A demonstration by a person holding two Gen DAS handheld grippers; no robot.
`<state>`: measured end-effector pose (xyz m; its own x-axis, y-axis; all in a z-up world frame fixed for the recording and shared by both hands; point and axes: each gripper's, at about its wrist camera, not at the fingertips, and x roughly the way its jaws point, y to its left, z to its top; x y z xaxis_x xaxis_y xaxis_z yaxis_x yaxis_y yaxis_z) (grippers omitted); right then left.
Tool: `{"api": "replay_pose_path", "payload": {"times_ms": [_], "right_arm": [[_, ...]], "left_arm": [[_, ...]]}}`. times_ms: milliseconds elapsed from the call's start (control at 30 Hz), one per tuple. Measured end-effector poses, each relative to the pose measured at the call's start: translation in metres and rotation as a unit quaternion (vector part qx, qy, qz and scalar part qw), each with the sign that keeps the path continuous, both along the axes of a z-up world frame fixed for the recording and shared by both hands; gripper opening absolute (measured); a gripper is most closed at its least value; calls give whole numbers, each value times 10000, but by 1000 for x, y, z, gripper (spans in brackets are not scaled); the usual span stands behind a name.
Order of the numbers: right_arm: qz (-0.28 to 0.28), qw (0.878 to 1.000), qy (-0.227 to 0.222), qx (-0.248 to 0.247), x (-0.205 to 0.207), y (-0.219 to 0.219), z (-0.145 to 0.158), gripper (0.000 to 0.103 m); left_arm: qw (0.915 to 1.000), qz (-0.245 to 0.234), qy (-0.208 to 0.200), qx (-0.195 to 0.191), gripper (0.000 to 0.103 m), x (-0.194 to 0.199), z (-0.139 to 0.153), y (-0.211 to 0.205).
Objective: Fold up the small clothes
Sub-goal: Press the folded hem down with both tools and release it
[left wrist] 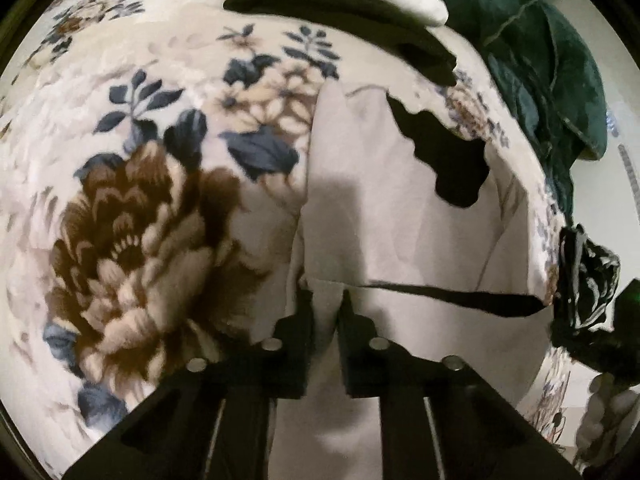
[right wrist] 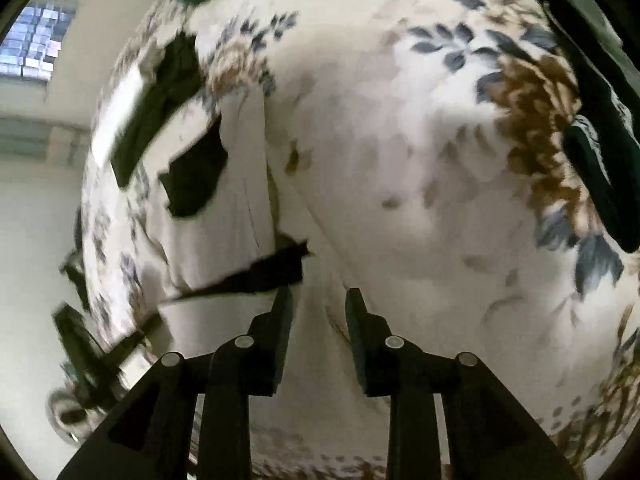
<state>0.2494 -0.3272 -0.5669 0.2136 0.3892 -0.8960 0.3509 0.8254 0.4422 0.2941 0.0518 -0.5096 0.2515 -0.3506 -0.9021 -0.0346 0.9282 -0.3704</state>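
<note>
White garment on the flowered blanket
Left gripper (left wrist: pixel 326 300) pinches the white garment (left wrist: pixel 400 208); right gripper (right wrist: pixel 318 300) stands apart above blanket (right wrist: pixel 420 140).

Soft, dim indoor light; 2 fisheye views bend and darken at their rims, motion blur smears the floral cream blanket (right wrist: pixel 400 128).

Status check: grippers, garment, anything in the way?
Left gripper pinching white garment. Right gripper open over its edge. Green clothes piled beyond, not blocking.
</note>
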Motion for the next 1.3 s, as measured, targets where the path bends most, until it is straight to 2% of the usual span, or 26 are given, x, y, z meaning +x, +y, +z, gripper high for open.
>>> {"api": "replay_pose_path", "payload": {"times_ms": [100,167,400,467,567,633,700,767,800,833,867,900,933,967,1000,1067,1100,1133,1167,1233,1300], "right_arm": [[84,9999,-30,-54,2,8,-9,28],[59,9993,-275,-235,5,13,-6,3],[-100,9963,-552,-653,19,14,2,3],[-177,9959,-613,-634,18,11,6,3],[-235,9944,-948,-404,13,12,24,3],[-196,9923,-1125,-472,9,13,36,3],[-81,9926,-1051,-609,9,14,34,3],[34,9960,-655,-608,14,12,16,4],[7,9976,-391,-577,16,9,6,4],[-82,9988,-215,-421,18,4,-1,4],[-149,9990,-230,-353,17,1,-1,7],[-244,9988,-300,-291,16,-2,1,11],[-316,9985,-395,-221,16,-5,4,23],[-359,9982,-454,-137,16,-7,6,37],[-431,9978,-496,-29,17,-9,6,40],[-445,9981,-383,210,22,-10,-1,41],[-382,9986,-230,268,25,-8,-7,41],[-324,9990,-34,299,29,-6,-16,41],[-297,9990,116,307,31,-4,-23,40],[-321,9992,-17,249,30,0,-22,4],[-174,9993,-316,-28,30,6,-8,3]], "left_arm": [[10000,82,-18,-24,7,0,-1,5],[9999,142,-16,-43,6,0,-2,8],[9989,453,-38,-144,5,2,-1,24],[9986,495,-86,-163,4,4,2,28],[9989,442,-158,-86,3,5,6,31],[9990,414,-135,-120,3,6,5,31],[9986,401,1,-352,4,8,0,32],[9971,468,155,-573,6,8,-2,36],[9968,469,194,-614,8,7,-1,37],[9968,468,209,-616,20,6,0,37],[9965,467,218,-653,43,5,1,38],[9960,458,228,-733,56,4,1,37],[9953,448,227,-831,64,3,-1,36],[9954,414,261,-829,64,3,-4,34],[9960,346,323,-760,64,4,-8,29],[9977,205,287,-580,61,6,-13,19],[9985,209,192,-463,37,6,-13,16],[9989,189,141,-417,6,7,-12,13],[9991,199,132,-349,5,8,-11,10],[9992,239,-66,-311,5,7,-2,9],[9991,302,-196,-231,5,5,5,9]]}}
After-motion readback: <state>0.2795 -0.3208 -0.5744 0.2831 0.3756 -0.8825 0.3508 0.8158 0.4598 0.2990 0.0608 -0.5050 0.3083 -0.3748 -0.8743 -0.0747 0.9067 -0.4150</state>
